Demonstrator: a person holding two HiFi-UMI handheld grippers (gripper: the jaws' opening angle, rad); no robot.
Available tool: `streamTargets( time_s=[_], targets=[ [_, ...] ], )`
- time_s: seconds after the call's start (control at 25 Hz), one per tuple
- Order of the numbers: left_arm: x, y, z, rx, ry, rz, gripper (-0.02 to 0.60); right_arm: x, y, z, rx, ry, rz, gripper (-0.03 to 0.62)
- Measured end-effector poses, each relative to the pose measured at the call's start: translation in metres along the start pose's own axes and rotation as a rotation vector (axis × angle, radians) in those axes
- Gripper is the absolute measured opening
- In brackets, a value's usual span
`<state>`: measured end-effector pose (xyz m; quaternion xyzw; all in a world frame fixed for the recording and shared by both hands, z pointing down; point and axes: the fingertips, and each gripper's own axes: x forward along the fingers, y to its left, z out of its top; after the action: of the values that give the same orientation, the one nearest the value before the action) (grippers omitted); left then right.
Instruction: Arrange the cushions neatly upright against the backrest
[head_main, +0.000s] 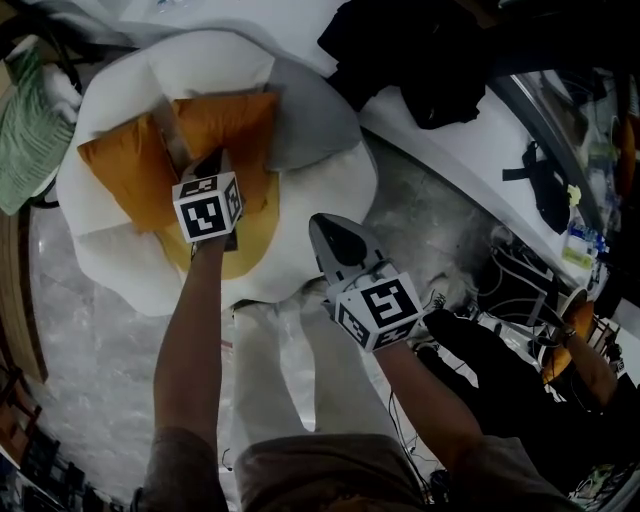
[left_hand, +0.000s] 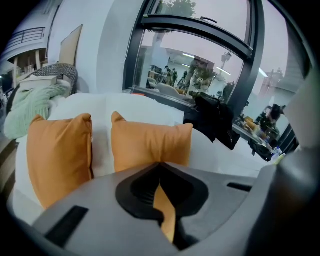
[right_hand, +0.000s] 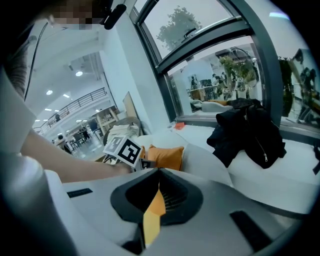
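Two orange cushions stand upright side by side against the white backrest (left_hand: 105, 107) of a round, petal-shaped seat: the left cushion (left_hand: 57, 160) (head_main: 120, 165) and the right cushion (left_hand: 150, 145) (head_main: 235, 120). My left gripper (left_hand: 160, 165) (head_main: 212, 165) is shut, its tip at the lower edge of the right cushion, over the yellow seat centre (head_main: 250, 240). Nothing shows gripped between its jaws. My right gripper (right_hand: 159, 172) (head_main: 320, 225) is also shut and empty, hanging off the seat's near right edge, apart from the cushions.
A grey petal (head_main: 310, 115) flanks the right cushion. A black jacket (head_main: 420, 50) lies on the white window ledge (head_main: 450, 150) behind. A green blanket (head_main: 25, 130) sits at the far left. Bags and cables (head_main: 520, 370) crowd the floor at right.
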<state>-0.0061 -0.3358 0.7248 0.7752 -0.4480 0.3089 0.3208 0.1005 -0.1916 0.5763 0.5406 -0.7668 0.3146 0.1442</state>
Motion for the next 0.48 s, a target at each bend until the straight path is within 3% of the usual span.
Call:
streamTargets(
  time_s=[0.48],
  targets=[
    [-0.01, -0.006, -0.007, -0.032, -0.003, -0.001, 0.014, -0.011, -0.003, -0.002, 0.006, -0.013, -0.01, 0.02]
  ],
)
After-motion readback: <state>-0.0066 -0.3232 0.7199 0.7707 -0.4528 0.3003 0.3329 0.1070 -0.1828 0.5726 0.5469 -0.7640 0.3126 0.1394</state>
